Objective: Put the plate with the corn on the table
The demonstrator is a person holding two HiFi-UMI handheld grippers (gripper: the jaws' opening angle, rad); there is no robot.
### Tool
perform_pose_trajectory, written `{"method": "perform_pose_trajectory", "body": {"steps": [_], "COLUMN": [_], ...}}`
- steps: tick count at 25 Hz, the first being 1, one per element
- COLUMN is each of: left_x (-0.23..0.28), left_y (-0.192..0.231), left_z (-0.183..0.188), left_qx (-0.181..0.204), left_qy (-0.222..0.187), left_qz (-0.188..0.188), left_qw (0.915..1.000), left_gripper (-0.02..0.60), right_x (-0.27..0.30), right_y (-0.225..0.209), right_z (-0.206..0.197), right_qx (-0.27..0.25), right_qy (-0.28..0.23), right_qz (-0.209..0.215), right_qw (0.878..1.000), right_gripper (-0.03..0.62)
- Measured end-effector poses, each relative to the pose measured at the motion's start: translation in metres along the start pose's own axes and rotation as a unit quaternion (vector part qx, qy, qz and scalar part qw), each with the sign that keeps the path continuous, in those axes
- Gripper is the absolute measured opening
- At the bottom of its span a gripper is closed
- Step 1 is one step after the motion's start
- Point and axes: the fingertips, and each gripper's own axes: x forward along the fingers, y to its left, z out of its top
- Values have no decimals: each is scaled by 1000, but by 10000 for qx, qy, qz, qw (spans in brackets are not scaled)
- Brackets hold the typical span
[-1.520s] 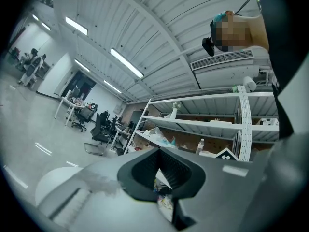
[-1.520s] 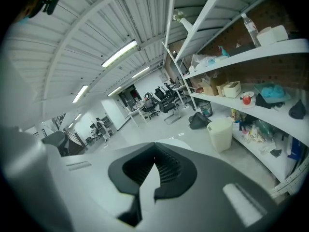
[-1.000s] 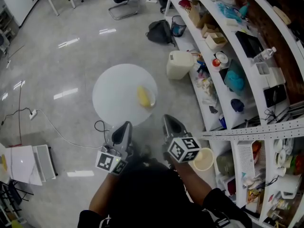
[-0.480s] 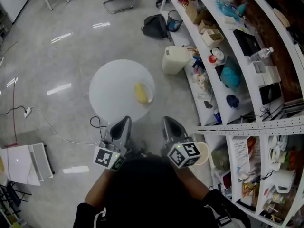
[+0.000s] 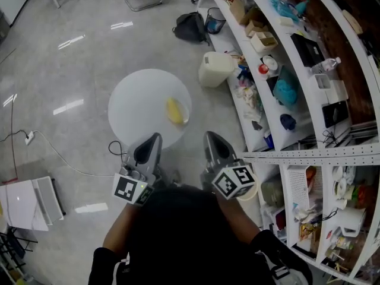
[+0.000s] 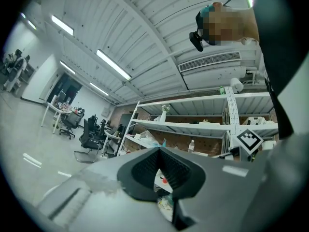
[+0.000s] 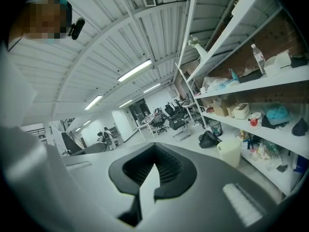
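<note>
The corn (image 5: 175, 110) lies on a clear plate (image 5: 183, 115), which rests near the right edge of a round white table (image 5: 139, 108) in the head view. Both grippers are held close to the person's body, short of the table and apart from the plate. My left gripper (image 5: 153, 140) is shut with nothing in it, tips pointing toward the table. My right gripper (image 5: 212, 140) is shut and empty too. In the left gripper view my left gripper (image 6: 161, 174) points up at shelves and ceiling. In the right gripper view my right gripper (image 7: 152, 172) looks across the hall.
Long white shelves (image 5: 285, 70) full of clutter run down the right side. A white bin (image 5: 214, 69), a black backpack (image 5: 190, 27) and a wire basket (image 5: 215, 20) stand by them. A cable (image 5: 59, 159) trails over the floor on the left, beside a white unit (image 5: 29, 200).
The table and plate have drifted slightly up and left in the head view. Both grippers stay shut and close to the body.
</note>
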Motion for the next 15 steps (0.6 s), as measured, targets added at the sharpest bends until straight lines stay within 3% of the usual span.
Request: {"method": "perform_pose_trajectory", "body": {"steps": [15], "left_x": [-1], "left_y": [9], "left_z": [1], "left_qx": [-86], "left_qy": [50], "left_qz": [43], "left_qw": [9999], "left_gripper": [3], "right_x": [19], "right_y": [4], "right_z": [1], "right_qx": [-89], "right_qy": [146], "right_qz": [147], "right_qw": [9997], "right_gripper": [8]}}
